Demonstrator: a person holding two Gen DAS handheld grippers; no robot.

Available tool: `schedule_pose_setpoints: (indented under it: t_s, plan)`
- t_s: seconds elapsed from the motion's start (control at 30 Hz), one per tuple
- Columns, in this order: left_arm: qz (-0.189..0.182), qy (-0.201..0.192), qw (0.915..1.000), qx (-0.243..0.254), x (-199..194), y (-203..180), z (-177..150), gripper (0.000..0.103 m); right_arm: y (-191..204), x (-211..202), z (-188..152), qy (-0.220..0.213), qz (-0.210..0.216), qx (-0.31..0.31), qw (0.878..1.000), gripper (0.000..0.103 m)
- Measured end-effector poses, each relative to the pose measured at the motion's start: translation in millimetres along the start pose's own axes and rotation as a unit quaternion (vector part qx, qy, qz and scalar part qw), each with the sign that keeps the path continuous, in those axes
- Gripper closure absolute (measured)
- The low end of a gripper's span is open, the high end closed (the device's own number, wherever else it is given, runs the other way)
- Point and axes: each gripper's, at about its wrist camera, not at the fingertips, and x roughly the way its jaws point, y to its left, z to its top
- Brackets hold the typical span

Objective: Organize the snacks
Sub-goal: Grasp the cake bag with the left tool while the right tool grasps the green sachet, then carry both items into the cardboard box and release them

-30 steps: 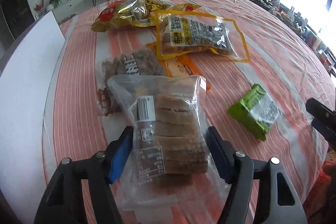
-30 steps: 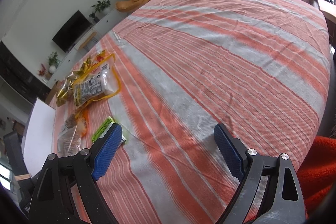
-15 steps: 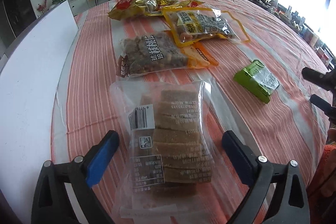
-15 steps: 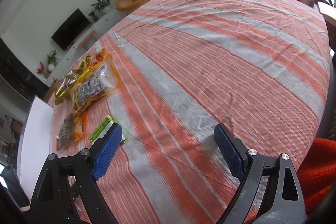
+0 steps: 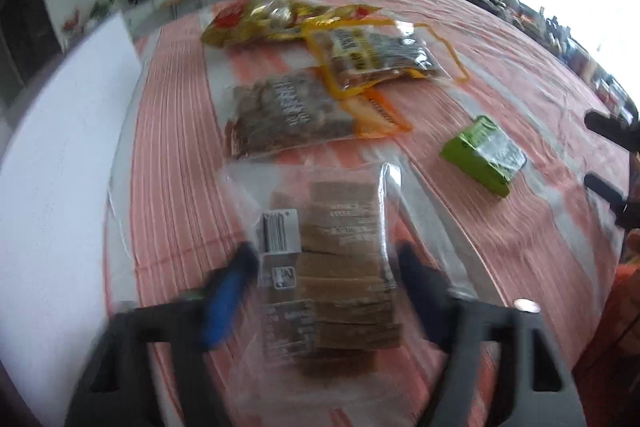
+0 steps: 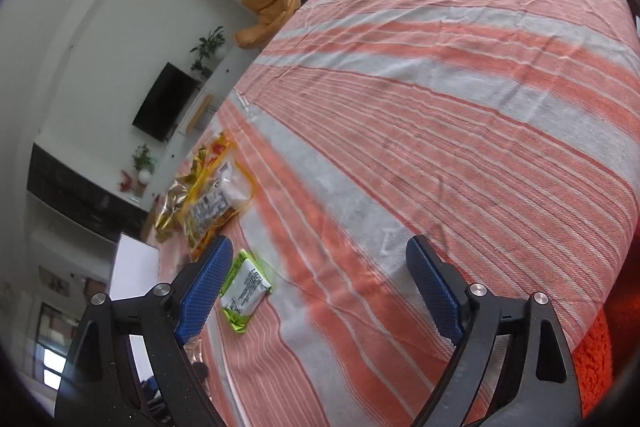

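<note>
The left wrist view shows the left gripper [image 5: 324, 291] closing around a clear cake bag [image 5: 336, 267] on the striped table [image 5: 500, 87]; whether its blurred pads press the bag cannot be told. Only this view shows the brown bag [image 5: 288, 115]. The right wrist view shows the right gripper [image 6: 320, 291] wide open and empty, the green packet [image 6: 245, 287] beside its left finger.

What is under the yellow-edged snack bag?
The yellow-edged bag overlaps the orange end of the dark nut bag and the near edge of the gold bag. Anything else beneath it is covered.
</note>
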Motion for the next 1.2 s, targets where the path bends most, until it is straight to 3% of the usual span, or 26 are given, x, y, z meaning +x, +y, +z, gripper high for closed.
schedule_pose_setpoints:
  t_s: [0.07,0.17,0.3,0.4,0.47,0.5,0.63,0.8,0.9,0.97,1.03,1.1,1.2]
  plan:
    - [-0.005,-0.001,1.0000,-0.001,0,0,0,0.045,9,5,1,0.012,-0.017,-0.029,0.999,0.012]
    - [-0.025,-0.002,0.9993,-0.029,-3,12,-3,0.045,47,30,-7,0.082,-0.014,-0.135,0.987,0.012]
    - [-0.062,0.002,0.9955,-0.072,-13,29,-9,0.045,104,61,-30,0.133,-0.052,-0.304,0.942,0.013]
    - [-0.086,-0.002,0.9924,-0.089,-31,36,-10,0.045,112,86,-35,0.174,-0.079,-0.328,0.925,0.015]
    - [-0.098,-0.012,0.9908,-0.093,-45,39,-9,0.045,114,90,-34,0.176,-0.087,-0.349,0.916,0.049]
    - [-0.102,-0.016,0.9901,-0.095,-52,41,-10,0.045,115,89,-33,0.176,-0.096,-0.361,0.911,0.049]
    - [-0.124,-0.040,0.9853,-0.110,-85,52,-8,0.045,107,82,-22,0.203,-0.080,-0.333,0.918,0.050]
    - [-0.146,-0.064,0.9777,-0.137,-124,79,-4,0.045,105,48,-12,0.190,-0.017,-0.256,0.948,0.050]
    - [-0.146,-0.083,0.9720,-0.165,-152,112,-5,0.045,125,32,-15,0.189,0.029,-0.231,0.954,0.050]
    - [-0.123,-0.092,0.9720,-0.177,-169,138,-9,0.045,153,19,-24,0.188,0.069,-0.233,0.952,0.050]
    - [-0.078,-0.098,0.9732,-0.193,-184,171,-17,0.045,184,9,-35,0.191,0.109,-0.241,0.945,0.050]
    - [-0.039,-0.100,0.9723,-0.208,-194,198,-28,0.045,223,-2,-50,0.198,0.156,-0.255,0.934,0.050]
    - [0.014,-0.089,0.9644,-0.249,-201,244,-53,0.045,280,-13,-77,0.212,0.212,-0.282,0.911,0.050]
